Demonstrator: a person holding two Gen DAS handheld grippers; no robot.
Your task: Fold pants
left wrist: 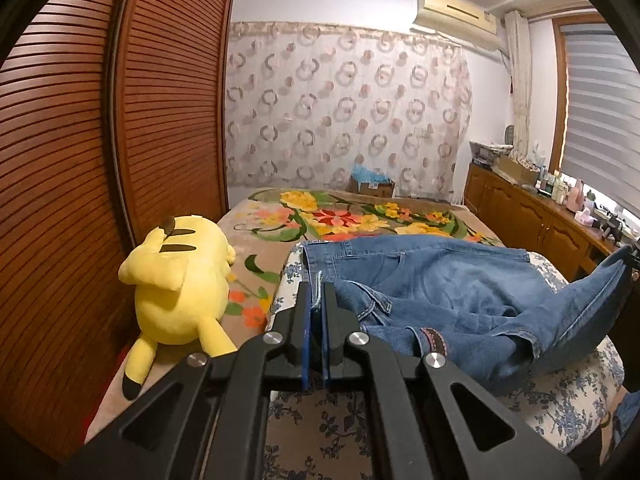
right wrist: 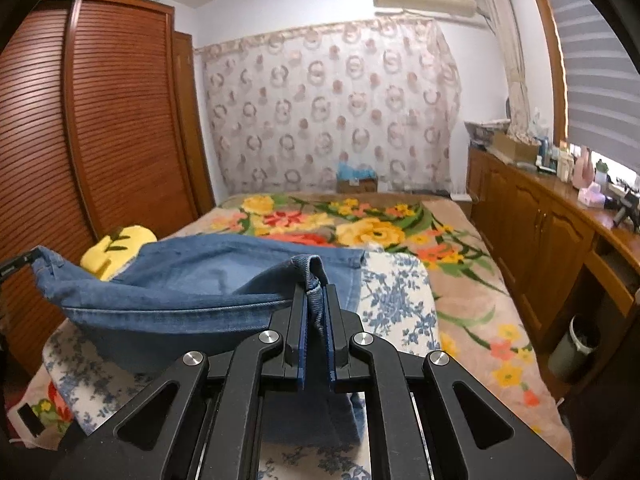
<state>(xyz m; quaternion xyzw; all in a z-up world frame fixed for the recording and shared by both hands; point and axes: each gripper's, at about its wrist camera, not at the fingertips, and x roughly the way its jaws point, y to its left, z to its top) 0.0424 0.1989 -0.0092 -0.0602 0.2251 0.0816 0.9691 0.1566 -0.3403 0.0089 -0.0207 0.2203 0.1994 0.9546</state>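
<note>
Each claw, left (left wrist: 318, 304) and right (right wrist: 316, 300), pinches an edge of the pants (left wrist: 448, 292), lifted and rumpled over the bed (left wrist: 360, 216), no neat fold apparent yet.

Left wrist: low over bed's left side, facing the patterned curtain (left wrist: 344, 108).
Right wrist: further right, same heading.
Shared: blue denim pants (left wrist: 460, 280), floral bed (right wrist: 400, 220).

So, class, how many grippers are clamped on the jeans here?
2. The left gripper pinches the jeans at their left edge, beside the yellow plush toy. The right gripper holds a raised fold at their right edge.
</note>
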